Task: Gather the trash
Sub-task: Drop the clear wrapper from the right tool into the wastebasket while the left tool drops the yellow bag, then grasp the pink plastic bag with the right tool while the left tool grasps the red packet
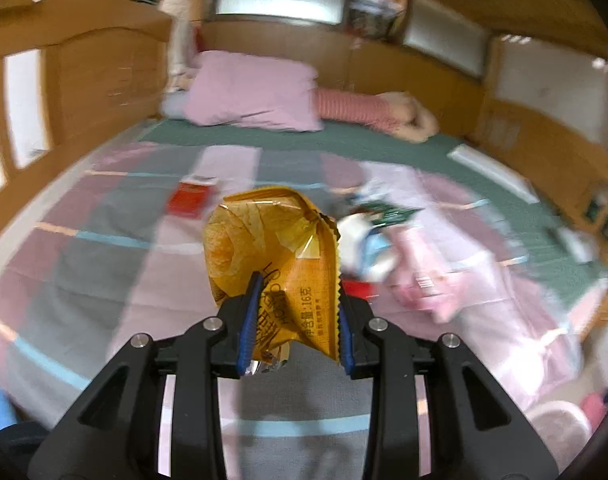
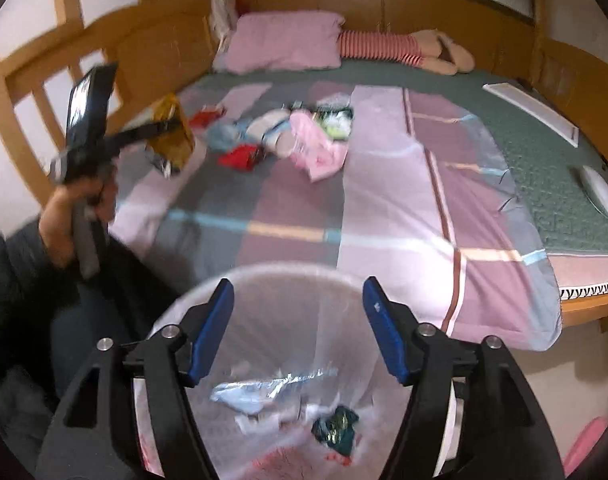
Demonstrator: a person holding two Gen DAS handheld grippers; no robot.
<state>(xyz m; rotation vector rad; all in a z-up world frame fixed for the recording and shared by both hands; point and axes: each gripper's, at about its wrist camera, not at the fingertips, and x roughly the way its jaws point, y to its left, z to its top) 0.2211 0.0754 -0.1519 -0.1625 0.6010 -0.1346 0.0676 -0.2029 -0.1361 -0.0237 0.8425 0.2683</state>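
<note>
Trash is split between our two grippers' reach. On the left, the left gripper [image 1: 299,312] is clamped on a crumpled yellow chip bag [image 1: 263,248], held between its blue pads [image 1: 251,312] and lifted clear of the striped bedspread [image 1: 103,240]. Ahead of those fingers and to their right lies the remaining pile of wrappers [image 1: 384,248]; a red packet [image 1: 189,198] lies ahead to their left.

On the right, the right gripper [image 2: 297,328] stands with its jaws spread and nothing between them, directly above the lined trash bin [image 2: 287,360], where a dark green wrapper [image 2: 336,430] and foil scraps already lie.

To do this step well, we should carry the chip bag over the bin's mouth, keep the grip firm until it is centred there, then release.
</note>
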